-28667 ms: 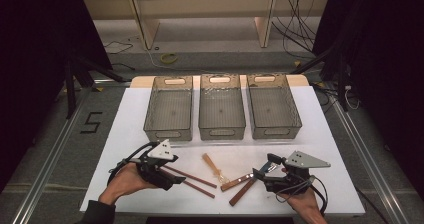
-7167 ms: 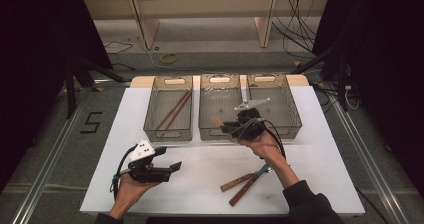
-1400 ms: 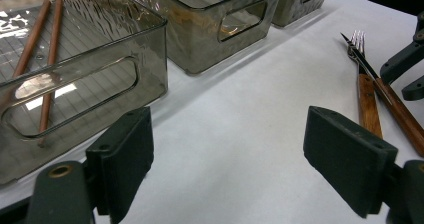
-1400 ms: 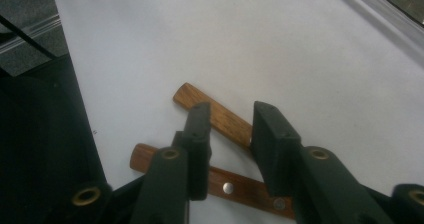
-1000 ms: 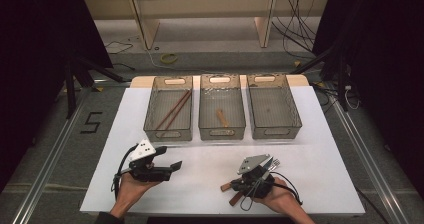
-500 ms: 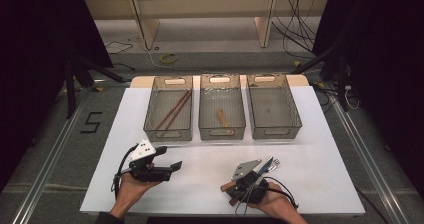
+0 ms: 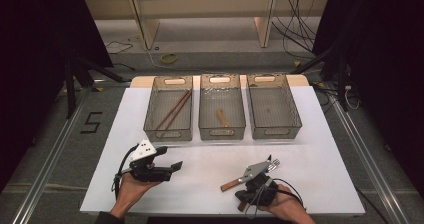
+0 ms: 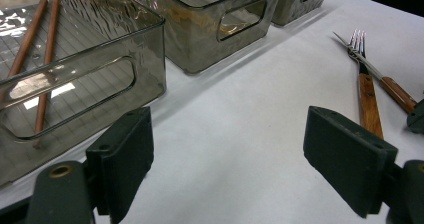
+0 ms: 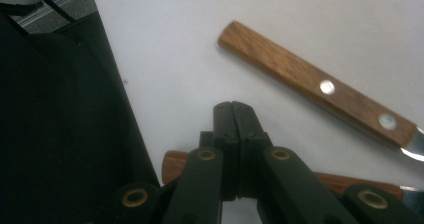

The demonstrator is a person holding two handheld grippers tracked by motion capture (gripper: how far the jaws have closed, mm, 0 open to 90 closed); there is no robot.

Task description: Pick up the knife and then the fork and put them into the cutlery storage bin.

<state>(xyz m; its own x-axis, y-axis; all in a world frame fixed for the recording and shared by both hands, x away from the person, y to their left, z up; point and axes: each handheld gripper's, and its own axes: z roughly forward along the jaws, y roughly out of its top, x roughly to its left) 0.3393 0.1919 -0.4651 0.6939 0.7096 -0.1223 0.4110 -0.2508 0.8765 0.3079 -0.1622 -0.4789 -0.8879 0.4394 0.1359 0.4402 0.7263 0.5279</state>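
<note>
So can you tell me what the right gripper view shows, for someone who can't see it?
The right tool, its two black jaws pressed shut with nothing between them, points down at a white table. A wooden handle with two silver rivets lies just beyond it, and another wooden handle lies under the jaws.

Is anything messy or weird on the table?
Nothing looks spilled or broken. The fork and the knife lie loose, crossed over each other near the right gripper, while the right bin is empty.
</note>
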